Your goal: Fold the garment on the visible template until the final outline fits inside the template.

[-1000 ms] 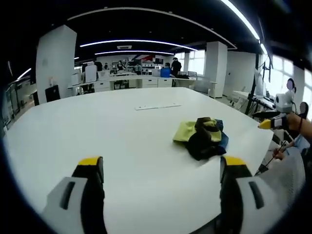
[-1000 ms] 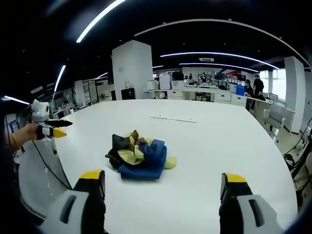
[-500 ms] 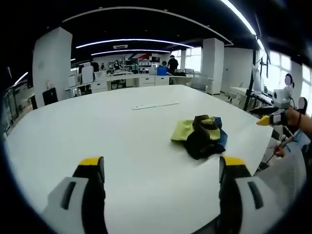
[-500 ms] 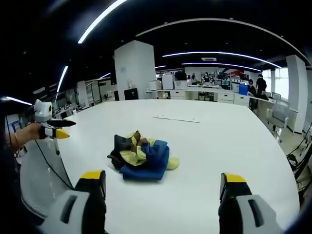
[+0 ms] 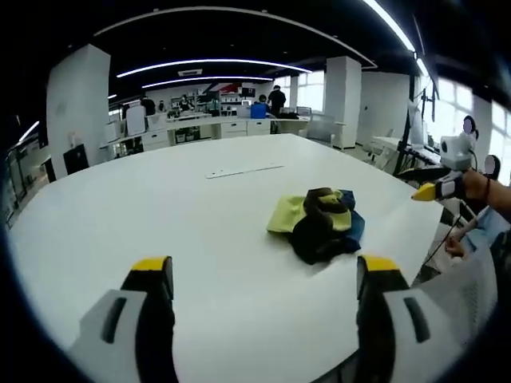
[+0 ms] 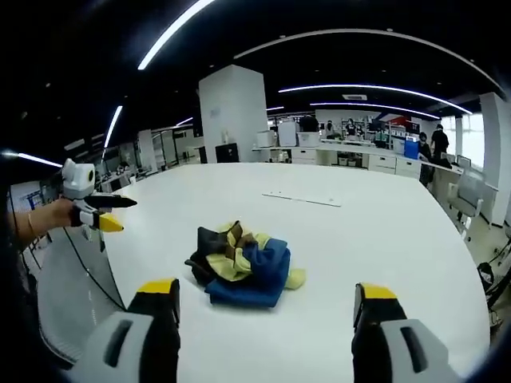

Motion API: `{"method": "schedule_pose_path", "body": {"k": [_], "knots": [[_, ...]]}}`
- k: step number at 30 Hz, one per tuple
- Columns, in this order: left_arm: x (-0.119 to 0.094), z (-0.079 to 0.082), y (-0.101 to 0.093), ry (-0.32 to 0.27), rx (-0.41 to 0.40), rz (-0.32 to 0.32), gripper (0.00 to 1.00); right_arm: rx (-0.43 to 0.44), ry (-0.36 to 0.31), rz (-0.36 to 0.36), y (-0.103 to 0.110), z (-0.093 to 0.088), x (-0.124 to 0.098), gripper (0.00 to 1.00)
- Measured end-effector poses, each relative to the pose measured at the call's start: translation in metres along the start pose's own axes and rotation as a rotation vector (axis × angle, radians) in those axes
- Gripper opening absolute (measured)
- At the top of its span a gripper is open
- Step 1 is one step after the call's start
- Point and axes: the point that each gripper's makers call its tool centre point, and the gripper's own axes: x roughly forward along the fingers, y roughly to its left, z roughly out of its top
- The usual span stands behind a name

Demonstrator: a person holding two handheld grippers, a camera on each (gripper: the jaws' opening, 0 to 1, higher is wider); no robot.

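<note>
Garment (image 5: 318, 223) is a crumpled heap of yellow, black and blue; its type, outline and underside can't be read from either view, and in the right gripper view the garment (image 6: 243, 264) hides its own far side. Thin pale strip (image 5: 243, 170) far on the table (image 5: 160, 215) is too small to identify; can't tell if it's the template. Left gripper (image 5: 263, 275) and right gripper (image 6: 266, 299) are cut off at the bottom edge, only the jaw tips showing. Far desks and people (image 5: 276, 97) are too small and blurred to make out.
</note>
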Motion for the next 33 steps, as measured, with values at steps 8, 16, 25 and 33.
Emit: {"method": "schedule_pose_path", "body": {"k": [8, 16, 25, 33], "knots": [[0.021, 0.019, -0.018, -0.026, -0.006, -0.078, 0.81, -0.009, 0.018, 0.047, -0.002, 0.004, 0.012, 0.77], [0.044, 0.027, -0.037, -0.036, 0.013, -0.123, 0.76, 0.0, -0.004, 0.095, 0.002, 0.006, 0.031, 0.57], [0.07, 0.026, -0.059, -0.025, 0.02, -0.186, 0.69, 0.023, 0.029, 0.171, 0.015, -0.001, 0.048, 0.44], [0.09, 0.027, -0.073, -0.019, 0.025, -0.239, 0.57, 0.009, 0.03, 0.191, 0.022, -0.002, 0.064, 0.32]]}}
